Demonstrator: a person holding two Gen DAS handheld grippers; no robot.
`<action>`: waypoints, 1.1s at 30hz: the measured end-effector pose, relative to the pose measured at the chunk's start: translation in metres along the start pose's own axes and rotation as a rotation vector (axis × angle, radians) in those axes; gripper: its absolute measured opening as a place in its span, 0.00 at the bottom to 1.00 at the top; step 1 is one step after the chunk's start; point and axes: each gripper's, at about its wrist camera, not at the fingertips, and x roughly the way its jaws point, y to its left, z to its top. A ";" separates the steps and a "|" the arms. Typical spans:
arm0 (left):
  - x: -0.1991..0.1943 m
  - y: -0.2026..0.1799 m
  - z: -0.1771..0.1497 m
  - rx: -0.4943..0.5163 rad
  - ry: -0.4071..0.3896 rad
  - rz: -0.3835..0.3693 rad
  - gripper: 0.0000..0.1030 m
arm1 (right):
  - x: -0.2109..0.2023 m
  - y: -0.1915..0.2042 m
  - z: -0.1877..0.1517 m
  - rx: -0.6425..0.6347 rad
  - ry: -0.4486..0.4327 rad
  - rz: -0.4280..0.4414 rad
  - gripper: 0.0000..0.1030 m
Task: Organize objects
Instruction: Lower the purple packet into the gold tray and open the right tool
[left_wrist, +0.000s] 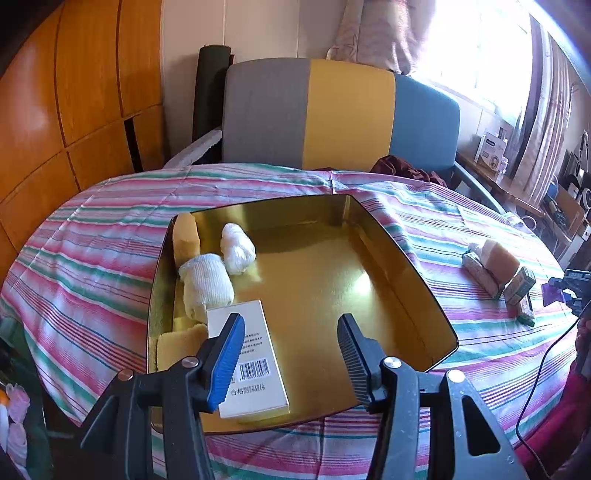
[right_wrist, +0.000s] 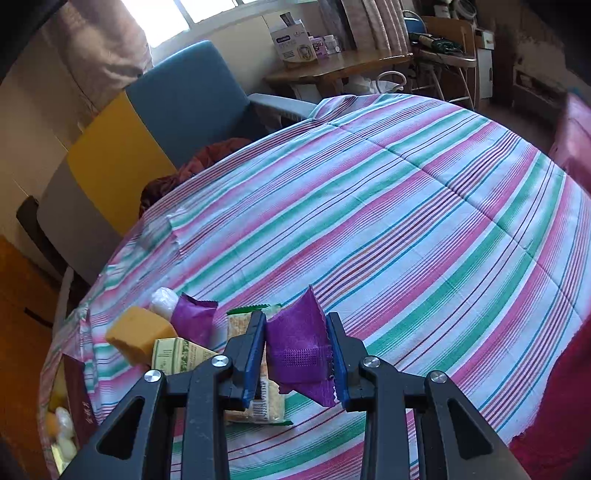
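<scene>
Between the right tongs (right_wrist: 296, 349): purple packet (right_wrist: 298, 350), crinkled foil-like wrap with serrated ends, clamped mid-body above the striped worktop (right_wrist: 424, 206). Second purple packet (right_wrist: 194, 317), yellow sponge (right_wrist: 138, 332) and cracker pack (right_wrist: 266, 406) lie just left. Left tongs (left_wrist: 291, 354) spread wide, holding nothing, over gold tin (left_wrist: 391, 258) with white box (left_wrist: 251, 358) and gauze rolls (left_wrist: 221, 266).

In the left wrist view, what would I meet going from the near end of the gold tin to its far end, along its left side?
White box → yellow cloth → gauze-wrapped roll → white gauze ball → tan sponge block, all inside the gold tin.
</scene>
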 end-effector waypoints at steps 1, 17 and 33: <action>0.000 0.002 -0.001 -0.002 0.001 -0.002 0.51 | 0.000 0.001 0.000 0.005 0.001 0.012 0.32; -0.010 0.051 -0.011 -0.131 -0.012 0.033 0.51 | -0.054 0.147 -0.024 -0.269 0.032 0.334 0.32; -0.022 0.135 -0.022 -0.360 -0.035 0.196 0.51 | 0.052 0.400 -0.211 -0.533 0.484 0.627 0.32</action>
